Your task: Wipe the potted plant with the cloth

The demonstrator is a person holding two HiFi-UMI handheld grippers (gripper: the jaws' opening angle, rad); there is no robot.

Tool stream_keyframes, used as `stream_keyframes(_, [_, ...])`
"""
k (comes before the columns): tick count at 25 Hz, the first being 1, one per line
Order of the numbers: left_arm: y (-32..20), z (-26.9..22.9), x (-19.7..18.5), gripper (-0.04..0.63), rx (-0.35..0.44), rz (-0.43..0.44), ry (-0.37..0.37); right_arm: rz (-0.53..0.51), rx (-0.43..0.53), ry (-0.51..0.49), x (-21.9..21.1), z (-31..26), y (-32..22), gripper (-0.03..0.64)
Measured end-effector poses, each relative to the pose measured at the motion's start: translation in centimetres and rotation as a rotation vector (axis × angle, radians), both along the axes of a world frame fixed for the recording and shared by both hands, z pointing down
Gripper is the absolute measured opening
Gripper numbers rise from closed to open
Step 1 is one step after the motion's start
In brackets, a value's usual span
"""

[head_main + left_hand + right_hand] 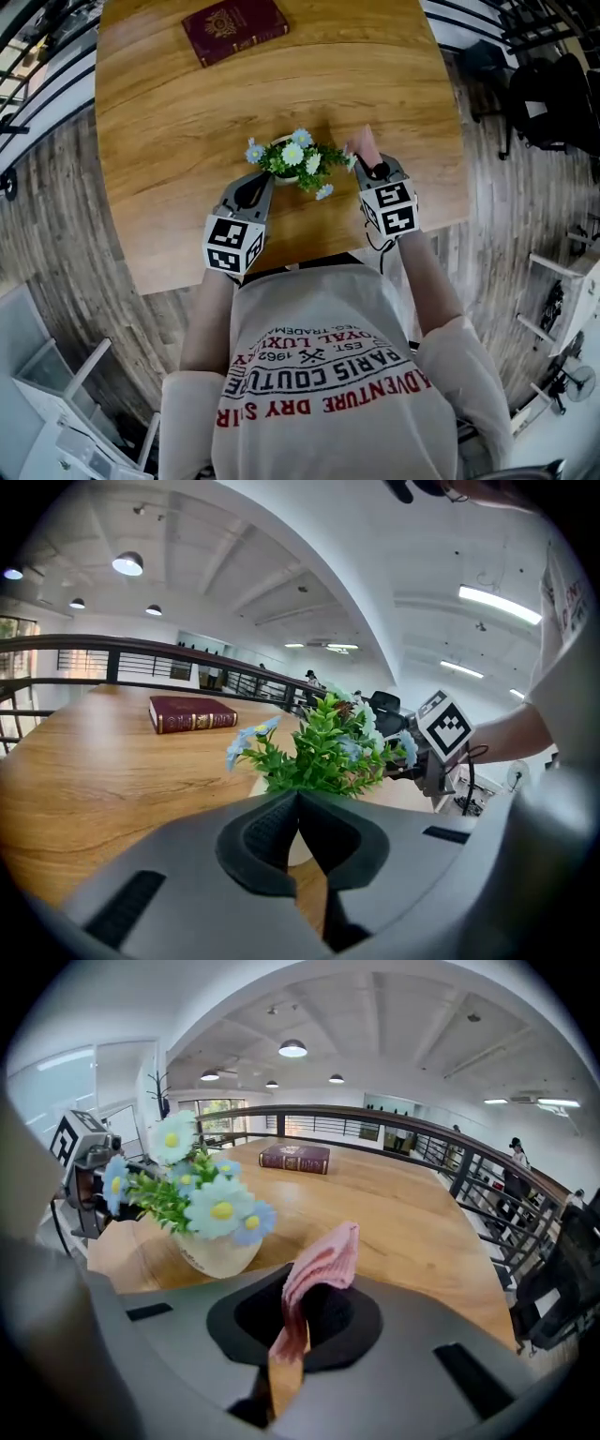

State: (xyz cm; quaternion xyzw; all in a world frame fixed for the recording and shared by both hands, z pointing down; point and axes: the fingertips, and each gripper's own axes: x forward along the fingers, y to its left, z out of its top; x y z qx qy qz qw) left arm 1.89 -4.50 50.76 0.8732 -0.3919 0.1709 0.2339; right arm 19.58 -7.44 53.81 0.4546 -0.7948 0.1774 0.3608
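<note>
- A dark red book point(234, 28) lay at the far side of the wooden surface point(169, 122), well apart from everything else.
- The left claw point(260, 183) sat at the plant's left side. Its jaws were pressed together with nothing between them, and its tips were just beside the pot point(217, 1252). I could not tell whether they touched it.
- The potted plant point(295, 161) stood upright near the front edge of the surface, between the two claws, with green leaves and pale blue and white flowers.
- The right claw point(368, 161) was just beside the plant's right side. It was clamped on a pink cloth point(319, 1265) that stuck up past its tips.
- From the right claw the plant lay to the left and slightly ahead, close by. The coming move probably called for swinging the cloth leftward onto the leaves, and the left claw looked placed to steady the pot.
</note>
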Motion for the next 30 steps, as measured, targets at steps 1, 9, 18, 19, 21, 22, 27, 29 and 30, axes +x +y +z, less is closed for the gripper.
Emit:
stream_keyframes(1, [-0.1,0.1,0.1,0.017,-0.003,-0.015,-0.004,-0.031,0.002,0.006,0.1,0.0,-0.9,0.037])
stream_keyframes(9, [0.3,0.1,0.1,0.017,-0.016,-0.187,-0.009,-0.403,-0.031,-0.041,-4.3,-0.7,-5.6,0.037])
stream_keyframes(18, [-0.5,0.3,-0.2,0.017,0.008,-0.251,-0.072,-0.68,-0.087,-0.11,-9.9,-0.7,-6.6,0.037])
stream_keyframes(19, [-0.7,0.3,-0.3,0.017,0.009,-0.254,-0.075,-0.702,-0.098,-0.119,-10.4,-0.8,-6.5,0.037])
stream_keyframes(21, [-0.8,0.3,-0.4,0.017,0.005,-0.266,-0.067,-0.756,-0.114,-0.125,-11.2,-1.0,-6.1,0.037])
stream_keyframes(22, [-0.9,0.3,-0.4,0.017,0.003,-0.272,-0.059,-0.781,-0.12,-0.124,-11.5,-1.1,-5.9,0.037])
stream_keyframes(27, [-0.9,0.3,-0.6,0.017,0.005,-0.3,-0.036,-0.862,-0.199,-0.133,-12.8,-1.6,-5.3,0.035])
stream_keyframes(29, [-0.8,0.3,-0.6,0.017,0.005,-0.31,-0.032,-0.875,-0.273,-0.126,-13.1,-1.4,-5.2,0.035])
stream_keyframes(30, [-0.8,0.3,-0.6,0.017,0.004,-0.313,-0.025,-0.889,-0.306,-0.119,-13.1,-1.3,-5.1,0.035])
